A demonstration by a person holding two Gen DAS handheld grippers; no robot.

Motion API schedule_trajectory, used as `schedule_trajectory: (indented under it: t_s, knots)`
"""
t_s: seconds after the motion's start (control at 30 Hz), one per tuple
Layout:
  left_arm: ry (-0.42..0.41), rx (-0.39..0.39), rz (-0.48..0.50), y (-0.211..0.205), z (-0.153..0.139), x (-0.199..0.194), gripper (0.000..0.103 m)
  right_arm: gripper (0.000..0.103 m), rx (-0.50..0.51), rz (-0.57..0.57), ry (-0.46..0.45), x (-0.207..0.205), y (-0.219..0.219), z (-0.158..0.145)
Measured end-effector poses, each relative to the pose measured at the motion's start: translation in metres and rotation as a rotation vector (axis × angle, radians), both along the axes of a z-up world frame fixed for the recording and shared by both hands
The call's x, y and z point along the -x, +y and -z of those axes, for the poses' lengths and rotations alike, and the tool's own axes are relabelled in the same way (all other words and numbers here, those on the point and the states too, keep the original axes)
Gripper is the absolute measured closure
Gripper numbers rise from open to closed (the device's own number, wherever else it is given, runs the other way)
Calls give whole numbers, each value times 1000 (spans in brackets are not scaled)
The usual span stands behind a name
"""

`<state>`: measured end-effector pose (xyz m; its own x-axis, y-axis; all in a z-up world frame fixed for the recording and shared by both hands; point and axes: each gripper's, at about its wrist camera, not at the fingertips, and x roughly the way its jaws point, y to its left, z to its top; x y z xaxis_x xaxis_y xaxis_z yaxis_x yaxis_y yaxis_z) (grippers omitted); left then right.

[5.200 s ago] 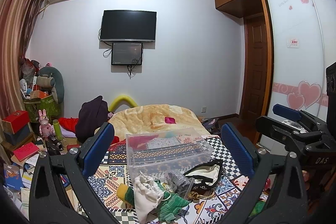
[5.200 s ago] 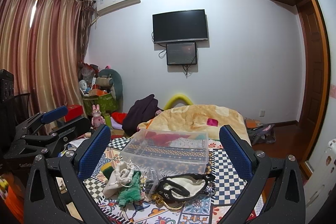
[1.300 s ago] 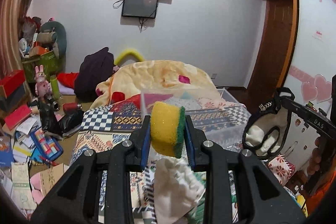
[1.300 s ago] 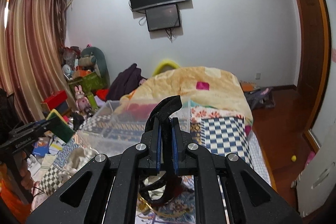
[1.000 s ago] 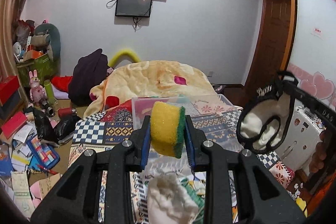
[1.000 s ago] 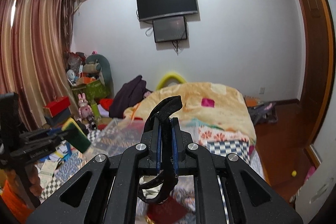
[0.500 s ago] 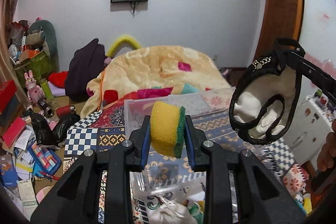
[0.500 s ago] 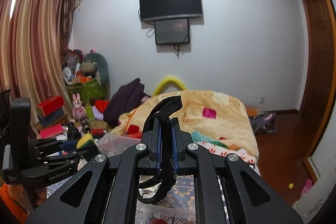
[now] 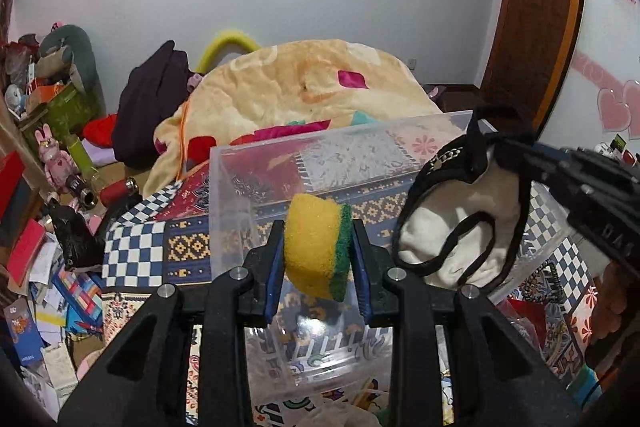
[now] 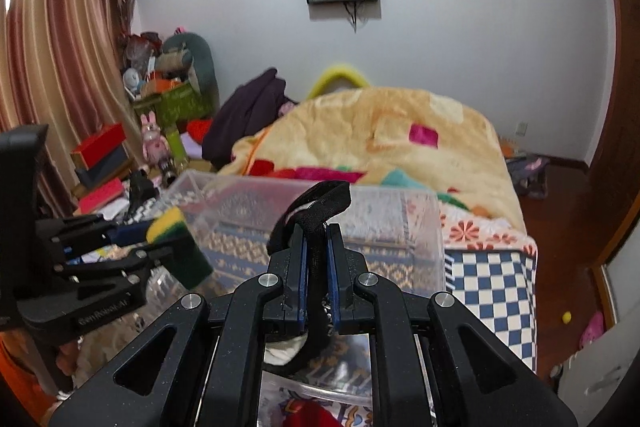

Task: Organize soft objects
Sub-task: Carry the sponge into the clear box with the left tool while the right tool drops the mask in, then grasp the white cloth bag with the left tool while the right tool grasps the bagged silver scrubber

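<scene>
Here, left gripper clenched on a yellow foam sponge with a green scouring face, fingers pressed to its two flat sides; right gripper clamped on the black strap of a cream fabric pouch with black trim. Since half a second earlier, both loads carried forward and lowered: sponge now held over the near part of the clear rectangular plastic storage bin, pouch hanging at the bin's right side, over or against its right wall. Bin resting on the patterned patchwork bedspread, apparently nothing inside yet. Judged stage: transport nearly complete, release into the bin next. More soft items glimpsed below the bin's near edge, indistinct, probably remaining to be sorted.
</scene>
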<state>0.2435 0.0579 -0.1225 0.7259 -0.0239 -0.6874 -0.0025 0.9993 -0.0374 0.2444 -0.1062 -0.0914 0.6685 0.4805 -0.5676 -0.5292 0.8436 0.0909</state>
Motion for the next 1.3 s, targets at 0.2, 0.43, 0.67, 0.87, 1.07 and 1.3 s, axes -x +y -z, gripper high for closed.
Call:
schedule_trajectory:
  t_s: [0.2,0.43,0.67,0.87,1.07,1.3]
  knots:
    - [3,5,0,-1,0,1,57,91,47,12,62,-2,-7,10]
    - [-45,21,-5,-2,-15,15,46,49,83,26,27,10,-12,3]
    - [-127,50,-8,1,-42,40,38,36,63,11,-50,30,-21,-25]
    - [-227,46,4,-1,-72,76,31,30,16,7,-119,55,-32,-46]
    - [-284,51,19,-1,-84,111,21,29,1,3,-155,78,-40,-51]
    - [-220,53,21,-1,-58,132,20,29,4,-7,-108,96,-44,-29]
